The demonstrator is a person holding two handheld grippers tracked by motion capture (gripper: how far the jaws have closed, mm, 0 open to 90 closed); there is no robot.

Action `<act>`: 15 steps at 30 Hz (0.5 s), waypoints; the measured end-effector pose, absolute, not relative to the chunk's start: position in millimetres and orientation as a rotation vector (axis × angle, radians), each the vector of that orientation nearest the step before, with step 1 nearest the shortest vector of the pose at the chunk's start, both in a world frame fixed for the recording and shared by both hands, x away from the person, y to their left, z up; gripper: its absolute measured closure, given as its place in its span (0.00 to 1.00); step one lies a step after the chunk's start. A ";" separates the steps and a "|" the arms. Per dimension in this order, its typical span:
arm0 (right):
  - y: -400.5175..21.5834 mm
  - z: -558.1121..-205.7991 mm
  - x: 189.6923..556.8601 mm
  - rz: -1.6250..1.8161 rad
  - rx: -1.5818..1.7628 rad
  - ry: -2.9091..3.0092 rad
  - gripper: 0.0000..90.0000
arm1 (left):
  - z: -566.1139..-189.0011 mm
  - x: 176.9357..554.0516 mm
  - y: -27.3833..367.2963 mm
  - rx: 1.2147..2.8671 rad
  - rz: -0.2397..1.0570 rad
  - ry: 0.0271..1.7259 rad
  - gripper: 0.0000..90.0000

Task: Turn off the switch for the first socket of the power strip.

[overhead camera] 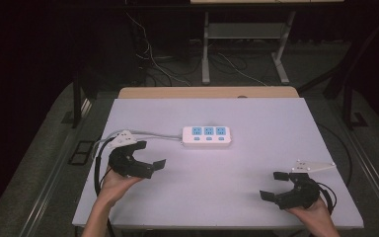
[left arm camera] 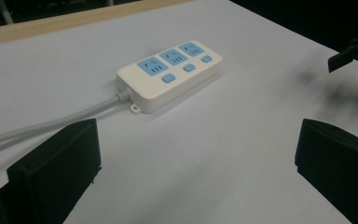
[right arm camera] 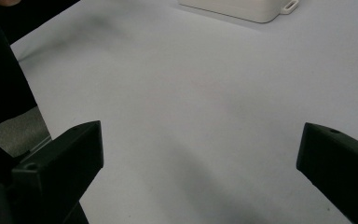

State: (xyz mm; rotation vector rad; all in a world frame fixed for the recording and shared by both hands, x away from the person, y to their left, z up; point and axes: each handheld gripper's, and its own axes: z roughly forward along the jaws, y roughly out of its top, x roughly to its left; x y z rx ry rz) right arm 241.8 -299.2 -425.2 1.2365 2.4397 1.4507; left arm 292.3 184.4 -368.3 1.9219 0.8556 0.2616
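Power strip sits flat mid-table, both grippers released and holding nothing; left gripper is nearer, so approach square, jaws straddling its body, clear of the cord.

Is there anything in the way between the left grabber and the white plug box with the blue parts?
No. Nothing visible lies between the left gripper and the power strip, just bare white table. The strip's grey cord runs off to the side, past the gripper's jaws, which stand wide open.

White power strip with blue sockets; black tools.
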 end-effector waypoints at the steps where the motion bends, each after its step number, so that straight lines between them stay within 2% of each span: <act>1: -299.2 -425.2 241.8 1.451 1.237 2.439 0.00 | -370.4 290.5 184.9 1.921 0.258 0.859 0.00; 15: -300.6 -424.1 240.1 1.457 1.239 2.431 0.00 | -405.6 268.9 188.8 1.918 0.185 0.867 0.00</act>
